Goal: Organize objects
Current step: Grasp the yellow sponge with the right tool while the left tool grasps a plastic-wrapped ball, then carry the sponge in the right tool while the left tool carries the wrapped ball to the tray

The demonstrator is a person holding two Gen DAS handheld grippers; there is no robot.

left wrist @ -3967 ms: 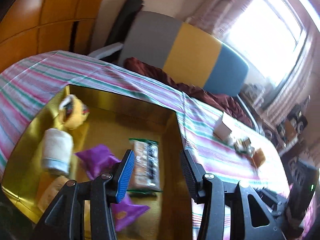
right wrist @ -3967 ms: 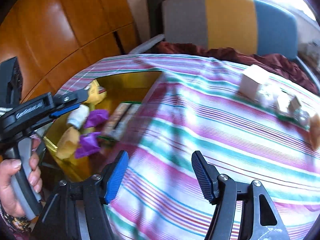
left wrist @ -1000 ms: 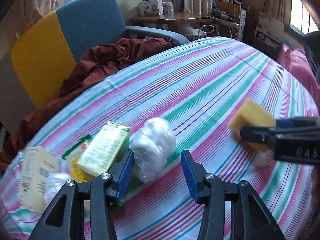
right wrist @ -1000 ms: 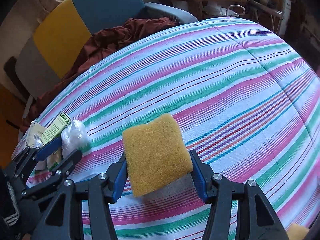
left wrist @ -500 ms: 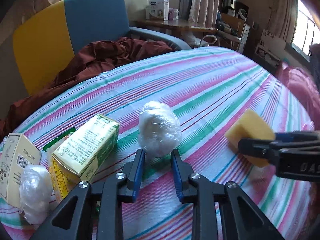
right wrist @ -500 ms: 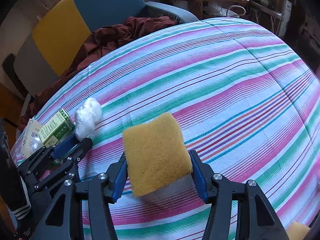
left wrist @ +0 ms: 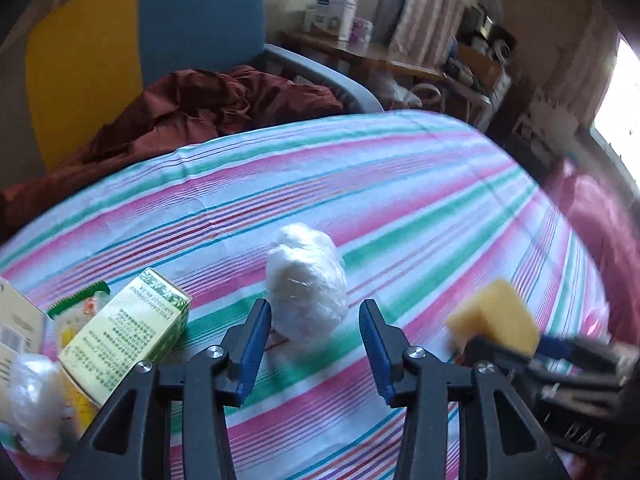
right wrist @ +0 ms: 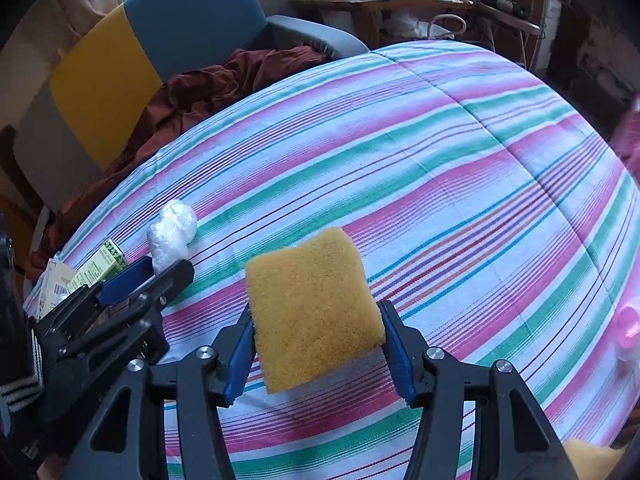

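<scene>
since half a second back the left hand-held gripper (left wrist: pixel 315 330) has just been opening again, and the white plastic-wrapped bundle (left wrist: pixel 306 280) sits at its fingertips, pads not pressing on it. right hand-held gripper (right wrist: pixel 316 340) is clamped on the yellow sponge (right wrist: pixel 312 316), held up off the striped surface (right wrist: pixel 460 168). left of the bundle there's a green and yellow carton (left wrist: pixel 128 332), a smaller wrapped bundle (left wrist: pixel 34 404), then the armchair (left wrist: pixel 160 40) behind with a maroon cloth (left wrist: pixel 200 108) on it
</scene>
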